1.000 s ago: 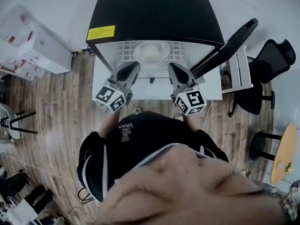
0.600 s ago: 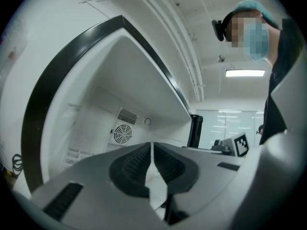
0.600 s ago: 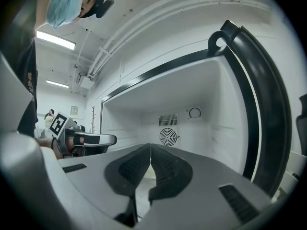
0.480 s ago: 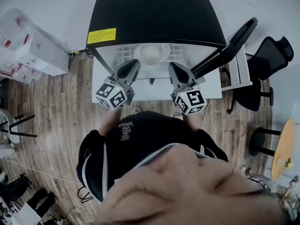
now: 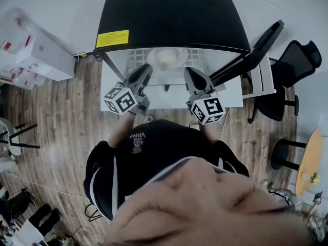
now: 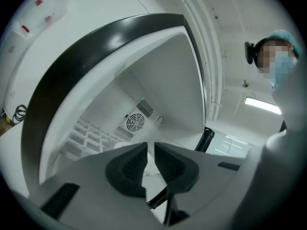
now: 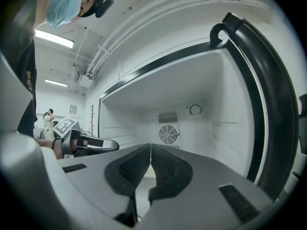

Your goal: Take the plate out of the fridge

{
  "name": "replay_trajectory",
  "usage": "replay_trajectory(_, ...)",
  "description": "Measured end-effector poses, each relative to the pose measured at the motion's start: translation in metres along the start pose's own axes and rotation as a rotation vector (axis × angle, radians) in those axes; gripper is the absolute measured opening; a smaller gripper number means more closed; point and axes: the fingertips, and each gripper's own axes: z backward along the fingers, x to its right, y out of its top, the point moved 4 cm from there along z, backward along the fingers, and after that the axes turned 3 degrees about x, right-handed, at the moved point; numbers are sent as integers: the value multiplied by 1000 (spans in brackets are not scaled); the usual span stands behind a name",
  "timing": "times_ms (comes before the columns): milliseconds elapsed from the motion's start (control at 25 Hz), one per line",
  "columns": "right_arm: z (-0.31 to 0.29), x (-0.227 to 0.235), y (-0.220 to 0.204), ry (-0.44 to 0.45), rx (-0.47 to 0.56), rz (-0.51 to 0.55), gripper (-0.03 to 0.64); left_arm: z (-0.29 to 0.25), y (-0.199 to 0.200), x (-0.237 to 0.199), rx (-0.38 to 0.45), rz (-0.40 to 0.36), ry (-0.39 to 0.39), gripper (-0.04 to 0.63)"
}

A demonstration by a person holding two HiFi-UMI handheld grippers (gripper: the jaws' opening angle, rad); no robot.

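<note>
A black mini fridge (image 5: 174, 14) stands open in front of me in the head view. On its wire shelf (image 5: 195, 53) lies a white plate (image 5: 165, 58). My left gripper (image 5: 147, 68) points into the opening at the plate's left, shut and empty, rolled to one side. My right gripper (image 5: 188, 72) points in at the plate's right, also shut with nothing in it. In the left gripper view the closed jaws (image 6: 150, 146) face the tilted white interior. Beyond its own closed jaws (image 7: 150, 147), the right gripper view shows the back wall fan (image 7: 169, 134) and the left gripper (image 7: 91, 145).
The fridge door (image 5: 253, 45) hangs open at the right. A black office chair (image 5: 294, 68) and a round wooden table (image 5: 307, 165) stand further right. White boxes (image 5: 36, 47) sit on the wood floor at the left. Another person stands behind me.
My left gripper has rolled about its own axis and dropped slightly, its marker cube now further left. The right gripper has stayed still. Both remain shut.
</note>
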Motion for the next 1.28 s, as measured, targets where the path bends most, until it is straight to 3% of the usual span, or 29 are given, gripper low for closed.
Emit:
replay_trajectory(480,-1,4,-4,-5,-16,-9,12,-3,-20,-16,-16,179,46,29)
replay_trajectory(640,-2,5,-6,-3,-21,-12,12,-4,-25,-21,-20,245,58,142)
replay_trajectory(1040,-5,5,-7,8,-25,-15,12,-11,-40,-23,-21,415,50,172)
replay_trajectory(1280,-4,7,-6,3,-23,-17,12,-18,-45,-21,-25,477,36,172)
